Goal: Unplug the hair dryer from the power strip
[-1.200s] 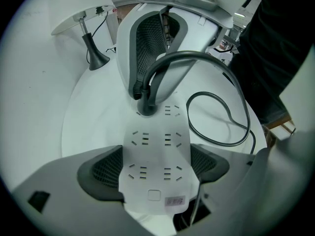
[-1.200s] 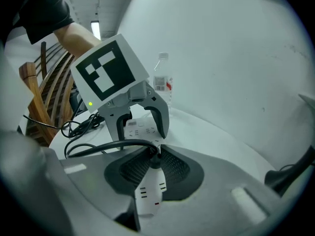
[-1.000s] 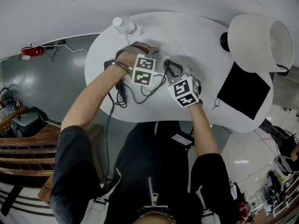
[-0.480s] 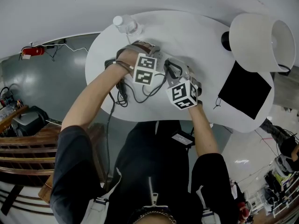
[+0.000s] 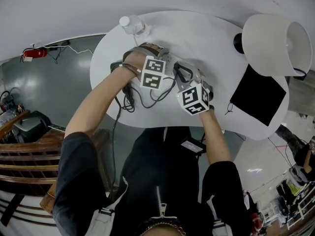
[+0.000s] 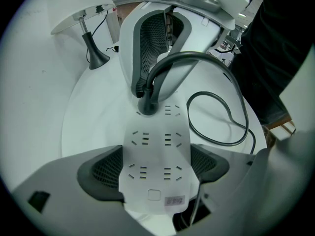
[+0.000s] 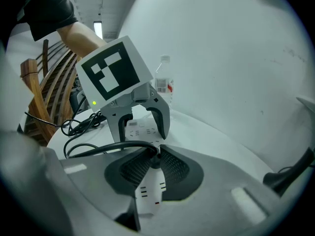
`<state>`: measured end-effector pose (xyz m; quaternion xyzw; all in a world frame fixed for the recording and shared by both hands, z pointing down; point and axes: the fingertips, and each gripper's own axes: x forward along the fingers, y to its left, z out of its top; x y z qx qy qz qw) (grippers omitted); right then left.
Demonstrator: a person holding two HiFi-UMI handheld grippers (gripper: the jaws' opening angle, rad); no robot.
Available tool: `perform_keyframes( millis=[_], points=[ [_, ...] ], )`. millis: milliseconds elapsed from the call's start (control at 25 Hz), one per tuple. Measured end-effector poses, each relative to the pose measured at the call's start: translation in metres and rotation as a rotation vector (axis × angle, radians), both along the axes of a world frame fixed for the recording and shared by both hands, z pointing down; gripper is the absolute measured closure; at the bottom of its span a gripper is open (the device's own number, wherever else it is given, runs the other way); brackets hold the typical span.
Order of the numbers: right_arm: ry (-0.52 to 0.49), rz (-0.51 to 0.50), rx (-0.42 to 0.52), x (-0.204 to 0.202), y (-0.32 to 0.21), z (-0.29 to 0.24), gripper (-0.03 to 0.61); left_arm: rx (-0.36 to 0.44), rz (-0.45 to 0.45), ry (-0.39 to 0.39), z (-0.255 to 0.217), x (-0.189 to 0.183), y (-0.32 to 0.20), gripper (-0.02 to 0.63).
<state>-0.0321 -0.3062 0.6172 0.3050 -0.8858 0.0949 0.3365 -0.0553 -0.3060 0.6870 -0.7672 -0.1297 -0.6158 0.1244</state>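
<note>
Clearly both grippers meet over a white oval table (image 5: pixel 211 31); at its far left edge stands a clear water bottle (image 5: pixel 132 25), and dark cables lie bunched by the near left edge. Next comes the left gripper (image 6: pixel 156 163), its two padded jaws pressed against the long sides of a white power strip (image 6: pixel 155 144), which lies flat near the middle of the table, toward the near edge; the strip's switch end sits between those jaws. At the strip's other end a black plug (image 6: pixel 147 103) is seated in a socket; its dark cord (image 6: pixel 224 90) arches up and loops across the tabletop toward the near edge. The right gripper (image 7: pixel 154 157) faces the left one along the strip; its jaws are drawn narrow, clamped on either side of the plug just above the strip. Further right a black square mat (image 5: pixel 257 96) lies near the right edge; beside it, at the far right edge, stands a white lamp (image 5: pixel 273 43).
</note>
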Motion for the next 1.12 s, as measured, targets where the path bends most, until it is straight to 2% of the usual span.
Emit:
perform_keyframes(
  millis=[240,480,680,880,1120],
  points=[
    [0.006,-0.01,0.003,0.0,0.0,0.0,0.522,-0.001,-0.001,-0.003,0.0,0.0,0.0,0.207],
    [-0.084,0.06,-0.079,0.003,-0.007,-0.003,0.522,-0.004,0.001,-0.002,0.0,0.0,0.0,0.208],
    [-0.019,0.017,-0.009,0.001,-0.002,-0.002,0.522,0.0,-0.001,-0.006,0.0,0.0,0.0,0.207],
    [-0.049,0.032,0.049,0.001,-0.006,-0.018,0.522,-0.003,0.001,-0.001,0.0,0.001,0.0,0.208],
    [-0.031,0.009,0.008,0.001,-0.006,-0.013,0.52,-0.001,-0.003,-0.006,0.0,0.0,0.001,0.207]
  ],
)
